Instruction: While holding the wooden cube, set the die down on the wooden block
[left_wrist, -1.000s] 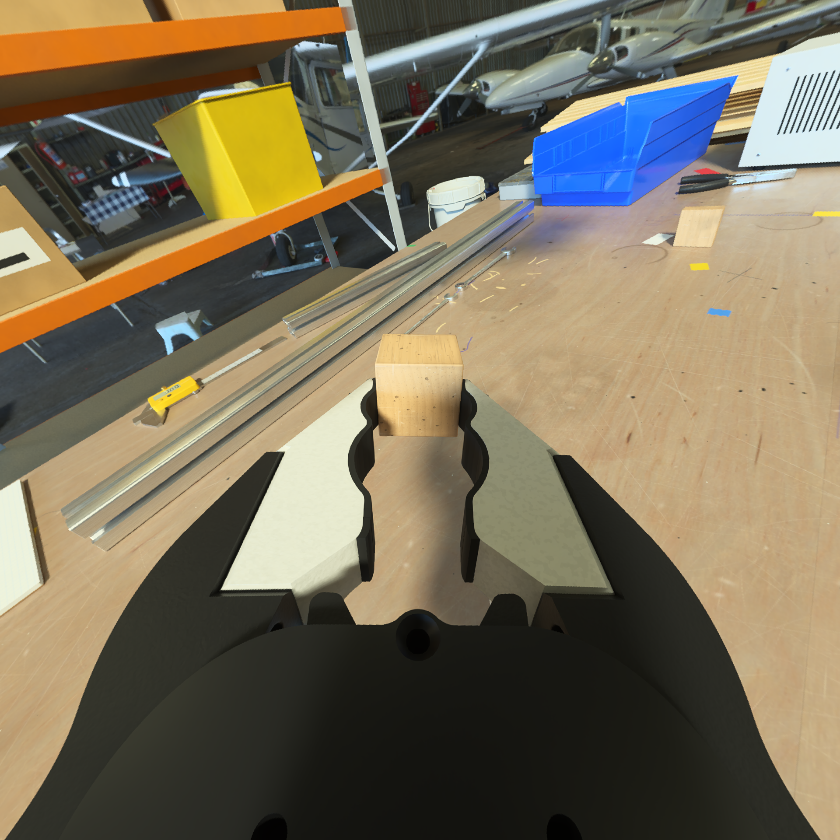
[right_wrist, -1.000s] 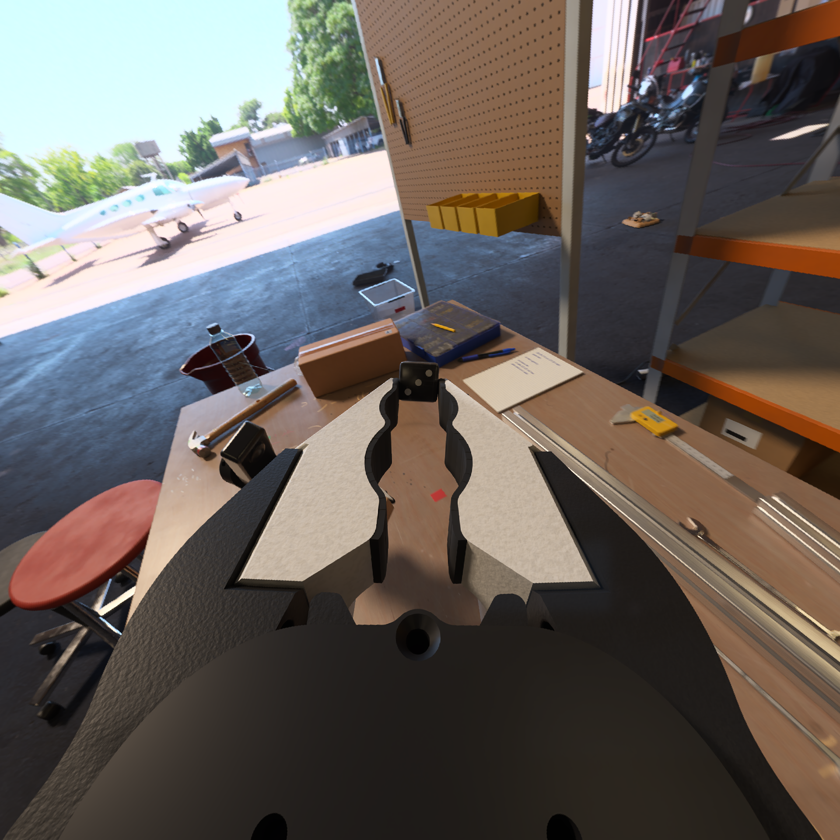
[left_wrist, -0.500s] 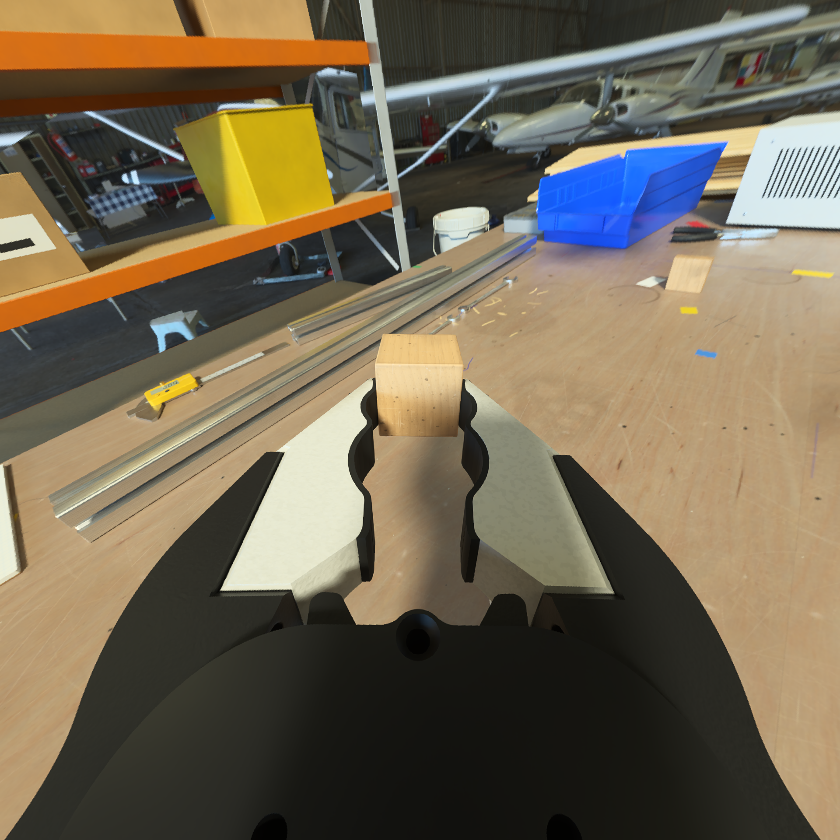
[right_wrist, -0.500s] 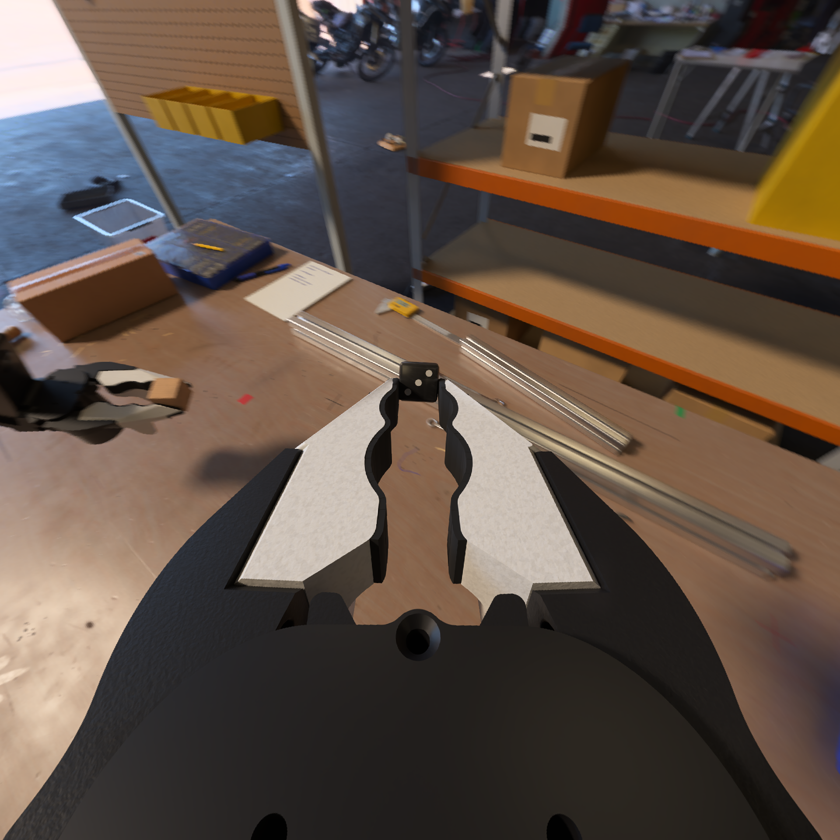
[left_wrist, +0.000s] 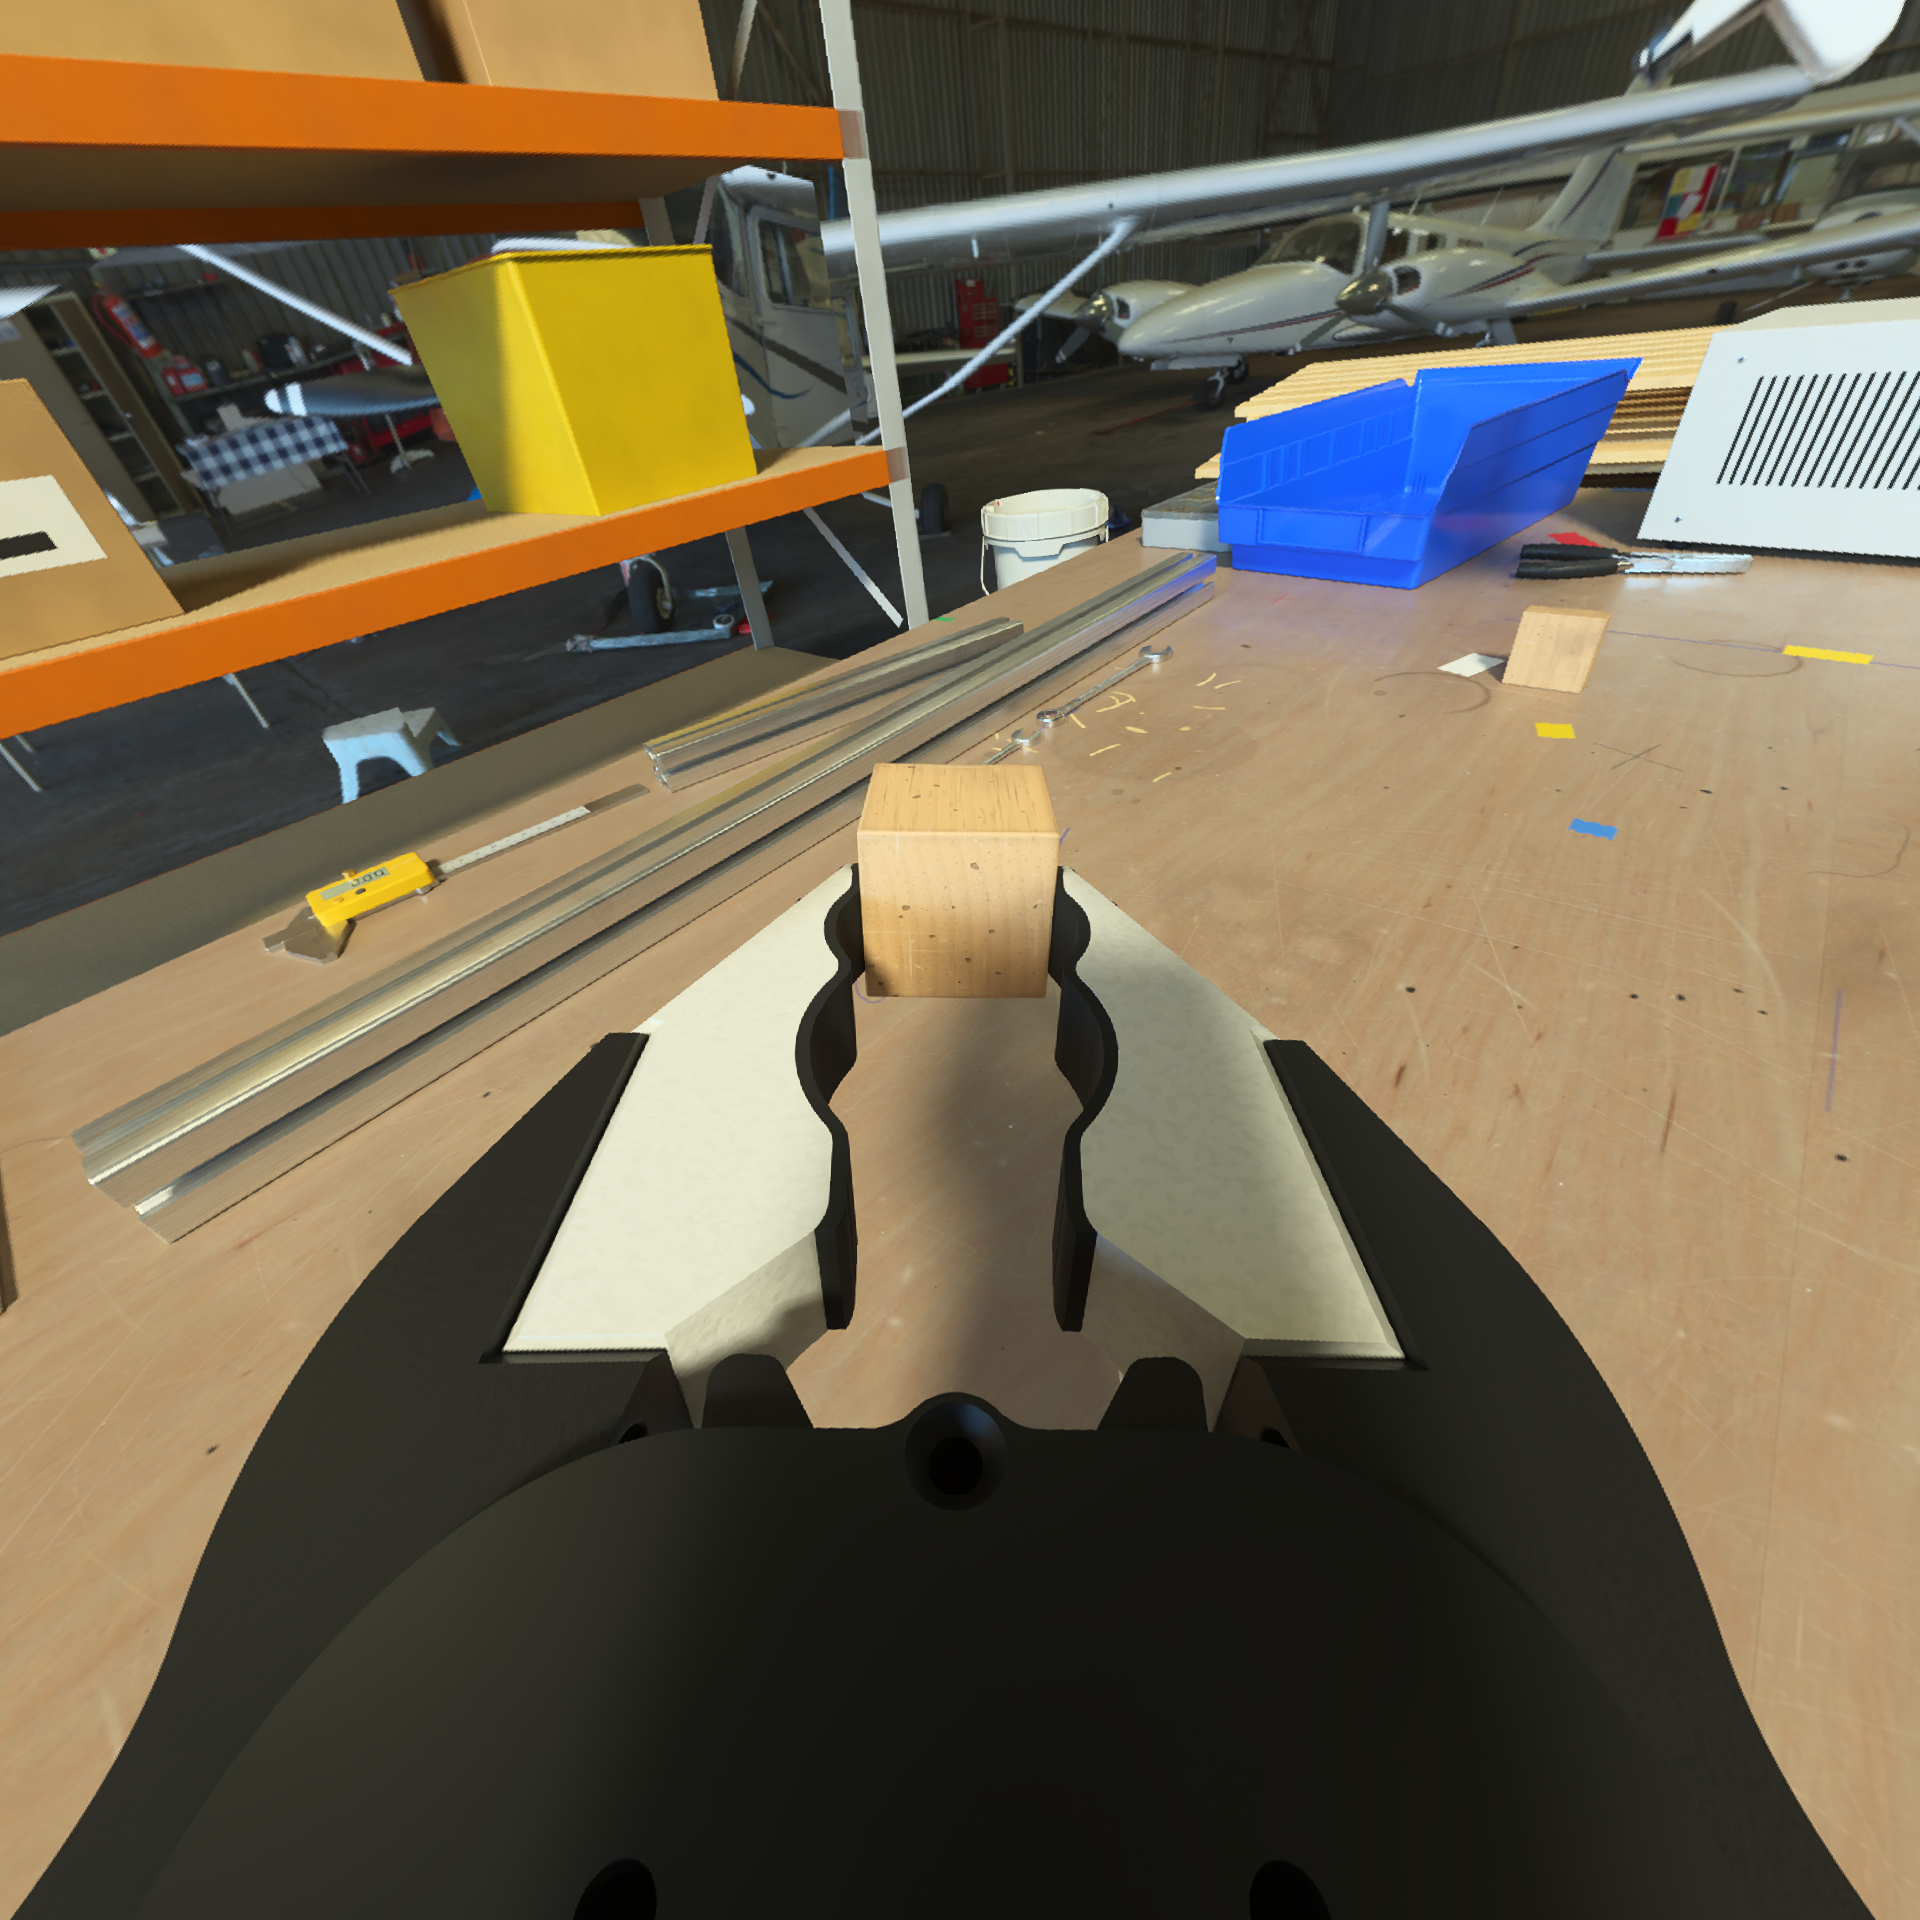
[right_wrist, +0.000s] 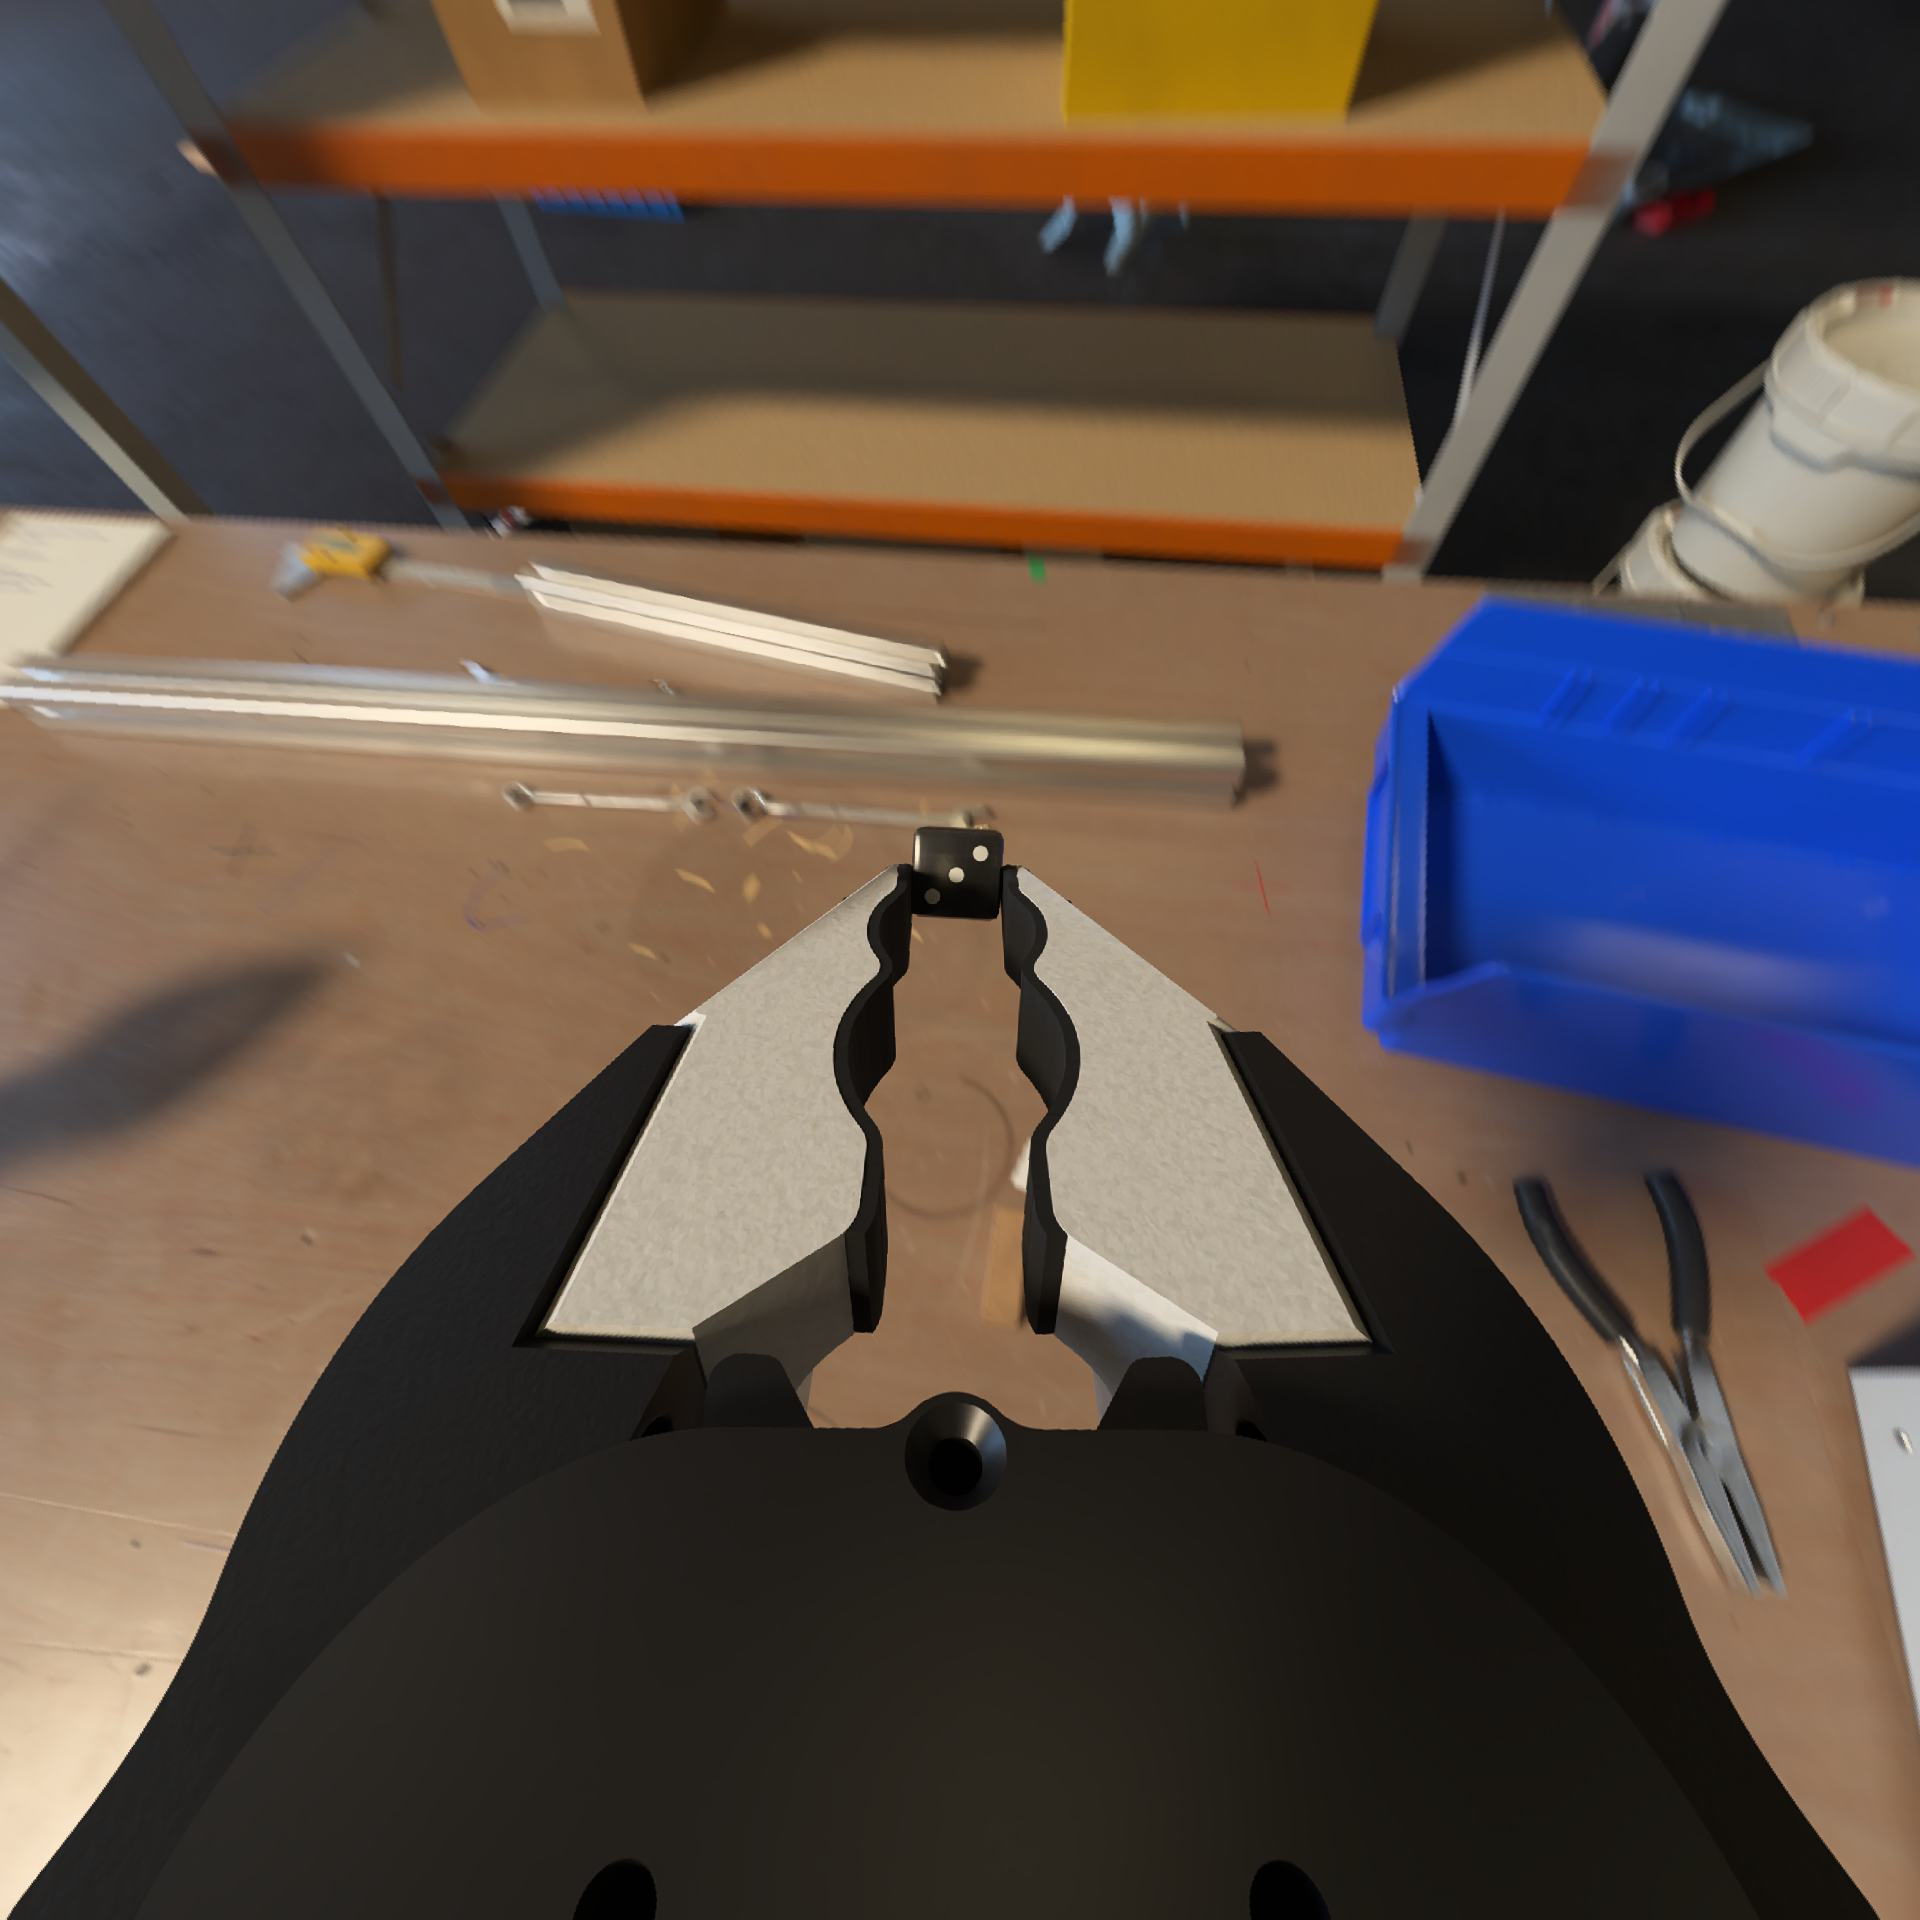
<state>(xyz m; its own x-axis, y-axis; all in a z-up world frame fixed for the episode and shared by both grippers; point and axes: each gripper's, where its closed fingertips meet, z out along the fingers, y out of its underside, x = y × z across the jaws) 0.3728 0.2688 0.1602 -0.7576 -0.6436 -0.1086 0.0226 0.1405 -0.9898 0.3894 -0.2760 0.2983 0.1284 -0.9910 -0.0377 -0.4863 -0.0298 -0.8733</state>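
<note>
My left gripper is shut on the wooden cube and holds it above the workbench. The wooden block stands far ahead to the right on the bench, near a blue bin. My right gripper is shut on the black die, white pips facing me, above the bench. A tan strip that looks like the wooden block shows low in the gap between the right fingers, mostly hidden by them.
A blue bin lies right of the die, with pliers and red tape nearer. Aluminium rails and wrenches lie along the far edge. The orange shelf rack stands beyond; a white vented box sits far right.
My right gripper has swung right across the bench with the die, from the pegboard end to beside the blue bin. My left gripper has shifted a little, still holding the cube.
</note>
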